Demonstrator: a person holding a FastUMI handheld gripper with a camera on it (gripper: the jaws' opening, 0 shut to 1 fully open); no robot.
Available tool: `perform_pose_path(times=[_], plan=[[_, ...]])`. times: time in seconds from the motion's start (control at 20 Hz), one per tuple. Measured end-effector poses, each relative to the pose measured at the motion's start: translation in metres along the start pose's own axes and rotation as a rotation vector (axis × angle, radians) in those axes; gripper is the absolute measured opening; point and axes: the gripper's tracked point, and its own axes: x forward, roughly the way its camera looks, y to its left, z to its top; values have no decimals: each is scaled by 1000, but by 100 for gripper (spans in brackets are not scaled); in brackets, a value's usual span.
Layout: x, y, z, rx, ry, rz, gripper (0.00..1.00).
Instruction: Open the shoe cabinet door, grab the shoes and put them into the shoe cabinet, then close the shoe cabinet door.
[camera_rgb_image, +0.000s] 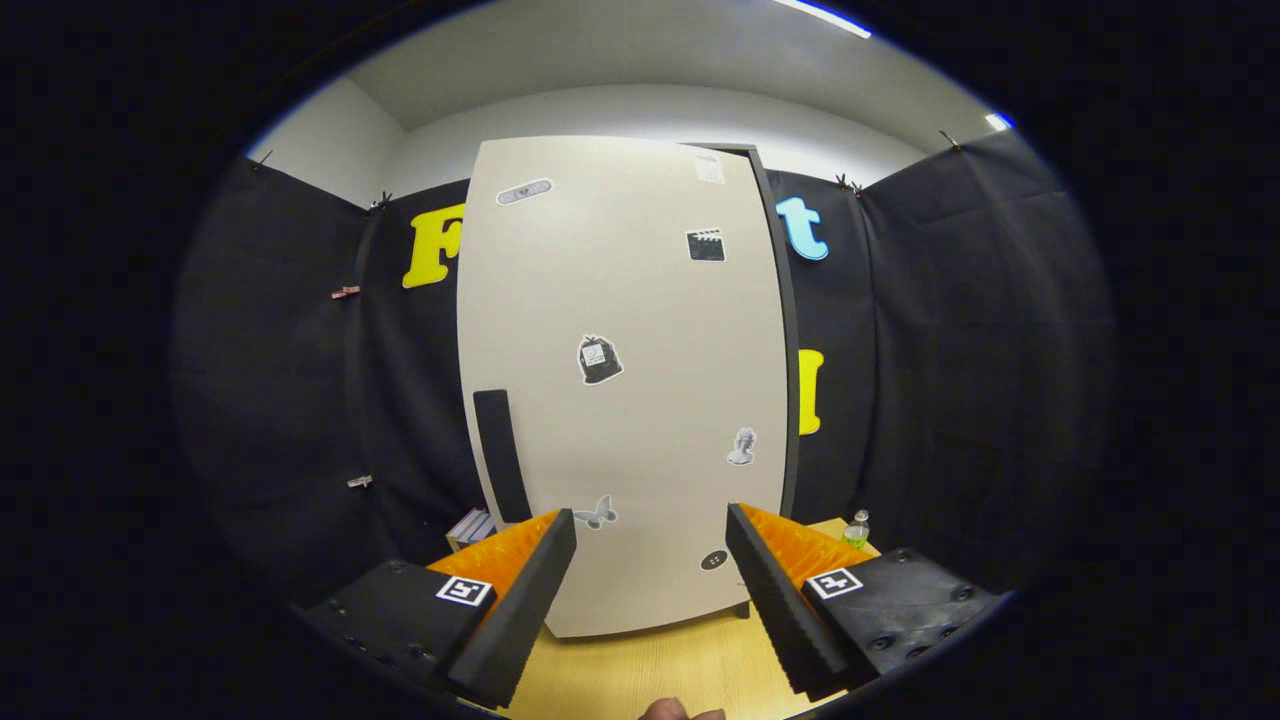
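Hand-held gripper (650, 590) agape, empty, before closed shoe cabinet door (625, 380).

The shoe cabinet (625, 380) is standing on the table (650, 665), just ahead of the tool (650, 545), whose fingers are sitting apart with nothing between them. Its handle (500, 455) is sitting near the door's left edge. A bottle (856, 530) is standing right of the cabinet, books (470, 525) lying to its left.

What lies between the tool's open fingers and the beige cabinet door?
In the gripper view, only bare light wooden tabletop separates the tool from the closed beige cabinet door.
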Motion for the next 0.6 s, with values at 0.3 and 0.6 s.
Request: perform_pose_path(times=[0.3, 0.6], plan=[[-12, -9, 14, -9, -25, -12, 98], [-20, -16, 9, -17, -15, -24, 98]])
